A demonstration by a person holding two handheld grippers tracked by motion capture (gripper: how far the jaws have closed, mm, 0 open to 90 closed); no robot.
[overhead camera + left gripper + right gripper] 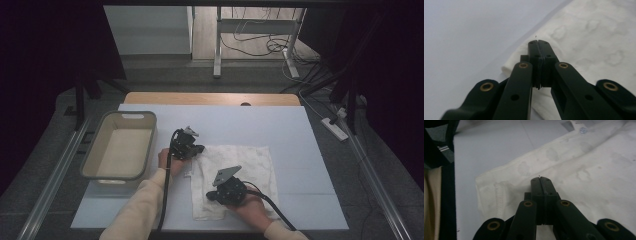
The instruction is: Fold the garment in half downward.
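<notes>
Both tools, left and right, jaws pressed together, rest at the cloth's left edge, apparently pinching it to fold.

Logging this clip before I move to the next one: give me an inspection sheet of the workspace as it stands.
Surface: table under a pale blue cover, bare wood strip along the far edge.
Job's things: white cloth spread flat at the middle, slightly crumpled at its left edge.
Clutter: empty beige tub at the table's left; nothing else seen.
Grippers: left gripper at the cloth's left edge, jaws together; right gripper over the cloth's near left corner, jaws together. Whether either pinches cloth cannot be told.
Cables: one black cable trails from each gripper toward the person.
Surroundings: dark curtains at both sides, a desk frame, loose wires and a power strip on the floor beyond.
</notes>
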